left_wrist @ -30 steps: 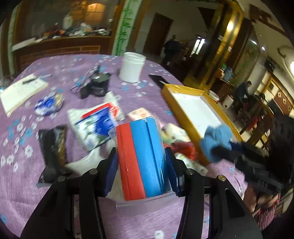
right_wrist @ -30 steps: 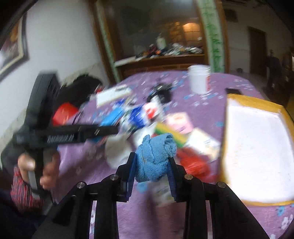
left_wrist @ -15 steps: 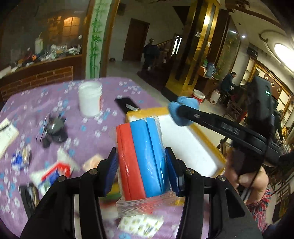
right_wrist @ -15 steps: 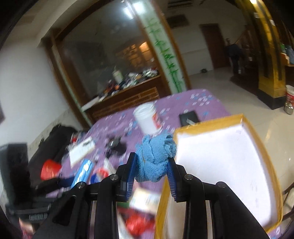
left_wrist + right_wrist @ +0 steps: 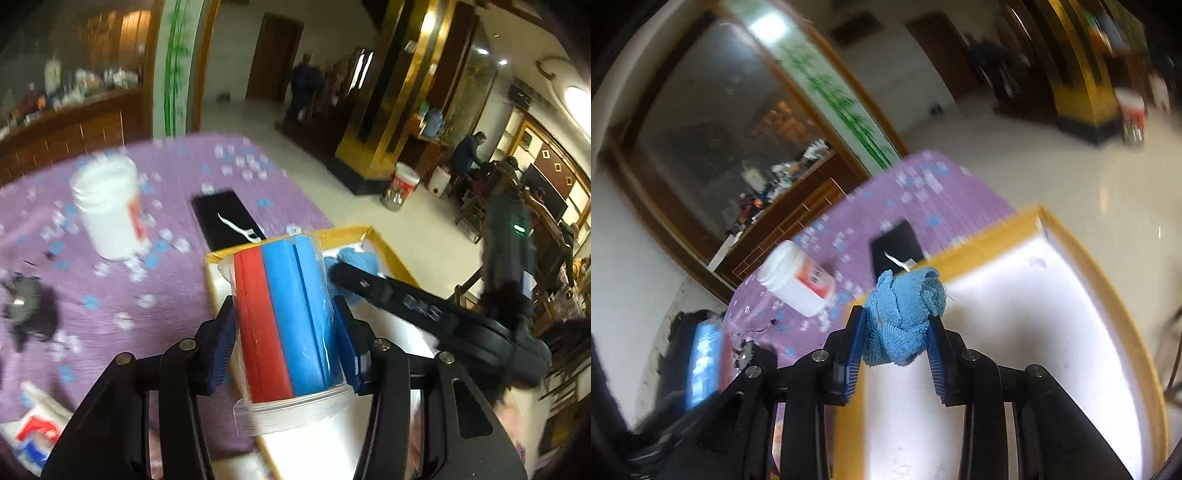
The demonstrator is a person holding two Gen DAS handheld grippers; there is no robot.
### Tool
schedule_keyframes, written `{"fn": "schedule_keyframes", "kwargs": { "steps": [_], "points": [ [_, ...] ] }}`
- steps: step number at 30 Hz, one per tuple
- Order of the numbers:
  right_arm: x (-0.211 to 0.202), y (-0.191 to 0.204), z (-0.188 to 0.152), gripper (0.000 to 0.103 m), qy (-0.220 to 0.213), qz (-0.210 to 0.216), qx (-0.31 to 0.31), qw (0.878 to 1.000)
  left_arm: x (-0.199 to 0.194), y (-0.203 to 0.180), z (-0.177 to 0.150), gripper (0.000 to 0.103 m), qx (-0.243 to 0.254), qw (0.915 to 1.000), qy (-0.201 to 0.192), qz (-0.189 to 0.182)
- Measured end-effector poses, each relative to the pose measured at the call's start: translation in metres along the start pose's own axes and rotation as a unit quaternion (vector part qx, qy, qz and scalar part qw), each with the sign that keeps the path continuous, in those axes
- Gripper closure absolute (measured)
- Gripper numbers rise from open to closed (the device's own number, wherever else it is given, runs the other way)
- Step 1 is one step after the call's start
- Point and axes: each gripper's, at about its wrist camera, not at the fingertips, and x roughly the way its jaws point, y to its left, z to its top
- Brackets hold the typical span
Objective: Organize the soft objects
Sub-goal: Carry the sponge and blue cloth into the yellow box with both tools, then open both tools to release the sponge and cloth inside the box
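Note:
My left gripper (image 5: 284, 328) is shut on a plastic-wrapped pack of red and blue sponges (image 5: 286, 317), held upright over the near left side of a yellow-rimmed white tray (image 5: 384, 245). My right gripper (image 5: 897, 341) is shut on a bunched blue cloth (image 5: 903, 315) and hangs above the same tray (image 5: 1071, 236), near its far left corner. In the left wrist view the right gripper's black body crosses the tray from the right, with the blue cloth (image 5: 354, 258) at its tip just behind the sponge pack.
A white jar (image 5: 107, 206) and a black phone (image 5: 225, 218) lie on the purple flowered tablecloth (image 5: 177, 280) beyond the tray. A black device (image 5: 26, 306) and a red-and-blue packet (image 5: 33, 432) sit to the left. The table edge drops to a tiled floor on the right.
Both grippers have swung right from the pile of items to above the tray, each keeping its load. The right gripper has rolled, so its view now tilts.

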Motion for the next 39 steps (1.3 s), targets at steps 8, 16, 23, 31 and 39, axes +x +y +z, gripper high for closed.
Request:
{"fn": "schedule_keyframes", "kwargs": {
  "steps": [8, 16, 23, 31, 39],
  "points": [
    [0.016, -0.037, 0.003, 0.070, 0.026, -0.042, 0.052, 0.997, 0.055, -0.008, -0.004, 0.056, -0.008, 0.9979, 0.054, 0.035],
    [0.031, -0.040, -0.002, 0.068, 0.043, -0.054, 0.066, 0.995, 0.064, -0.007, -0.014, 0.055, -0.023, 0.9966, 0.066, 0.044],
    [0.035, -0.039, -0.003, 0.065, 0.054, -0.055, 0.063, 0.995, 0.067, -0.005, -0.017, 0.051, -0.028, 0.9960, 0.072, 0.044],
    [0.030, -0.034, -0.003, 0.058, 0.047, -0.057, 0.054, 0.996, 0.055, -0.002, -0.015, 0.047, -0.046, 0.9964, 0.065, 0.032],
    [0.020, -0.030, -0.001, 0.055, 0.030, -0.059, 0.045, 0.997, 0.034, -0.001, -0.015, 0.047, -0.047, 0.9971, 0.054, 0.024]
  ]
}}
